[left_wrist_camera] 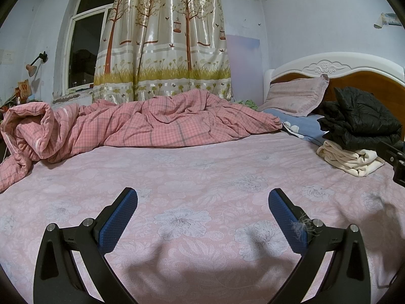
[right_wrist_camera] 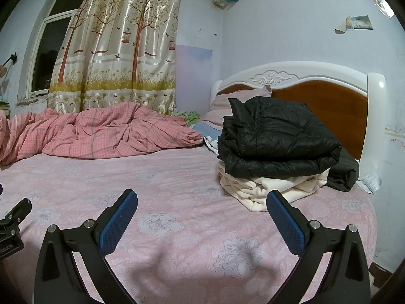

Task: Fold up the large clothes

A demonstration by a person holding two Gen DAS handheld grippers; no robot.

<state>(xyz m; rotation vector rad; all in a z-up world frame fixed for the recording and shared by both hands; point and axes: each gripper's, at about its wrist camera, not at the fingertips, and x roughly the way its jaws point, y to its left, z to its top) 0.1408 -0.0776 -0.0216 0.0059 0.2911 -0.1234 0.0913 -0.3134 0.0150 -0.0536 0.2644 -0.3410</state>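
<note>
While both tools hang above the bed sheet, we note the left gripper spread wide, nothing between its blue pads; a tuft of pale fluff or feather clings to its right-side pad. We see the right gripper likewise splayed and empty, over the pink floral sheet near the bed's front edge.

No true containers in view; the bed serves as the holding surface. On it we log a stack near the headboard: a black quilted jacket, folded, lying on top of a folded cream garment. A second dark folded piece sits just beside the stack, toward the headboard post; we cannot tell whether it belongs to the jacket. From the left view the same stack appears at far right, black jacket over cream cloth.

Behind the stack, a pink pillow leans on the headboard, over a blue pillow. A pink plaid duvet lies crumpled along the far side, beneath the tree-print curtain and a dark window.
</note>
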